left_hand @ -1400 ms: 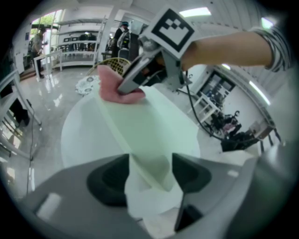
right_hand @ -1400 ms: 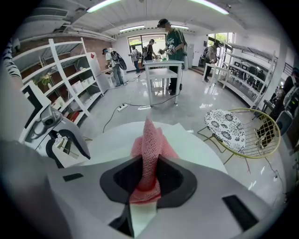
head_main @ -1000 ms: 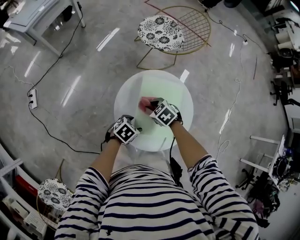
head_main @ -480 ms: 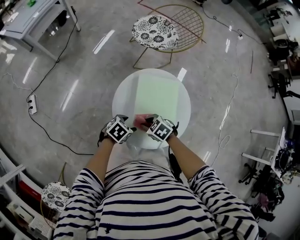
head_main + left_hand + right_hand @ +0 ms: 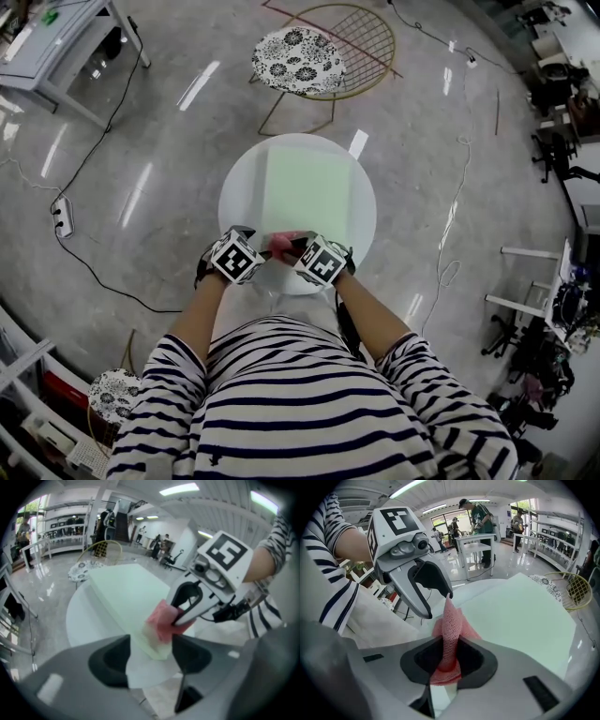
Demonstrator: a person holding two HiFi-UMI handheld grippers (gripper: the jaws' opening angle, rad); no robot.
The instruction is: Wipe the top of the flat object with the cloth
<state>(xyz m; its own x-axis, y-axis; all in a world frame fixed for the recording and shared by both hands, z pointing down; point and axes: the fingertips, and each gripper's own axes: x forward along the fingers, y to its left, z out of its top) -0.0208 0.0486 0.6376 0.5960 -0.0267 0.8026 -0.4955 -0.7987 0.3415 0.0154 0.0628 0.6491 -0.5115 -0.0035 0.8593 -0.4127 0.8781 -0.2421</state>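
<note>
A pale green flat board (image 5: 307,192) lies on a round white table (image 5: 234,202). My right gripper (image 5: 300,247) is shut on a pink mesh cloth (image 5: 282,246), which rests on the board's near edge. In the right gripper view the cloth (image 5: 449,634) stands pinched between the jaws (image 5: 449,660). My left gripper (image 5: 259,254) sits just left of it, at the board's near-left corner. Its jaws (image 5: 151,652) stand open with that corner (image 5: 157,646) between them. The left gripper view also shows the cloth (image 5: 161,619) in the right gripper (image 5: 180,614).
A wire chair with a floral cushion (image 5: 295,58) stands beyond the table. Cables and a power strip (image 5: 64,217) lie on the glossy floor at the left. A grey table (image 5: 56,37) is at the far left corner. People stand by far tables (image 5: 480,538).
My right gripper has drawn the cloth from the middle of the board back to its near edge, beside the left gripper. The left gripper has stayed at the corner.
</note>
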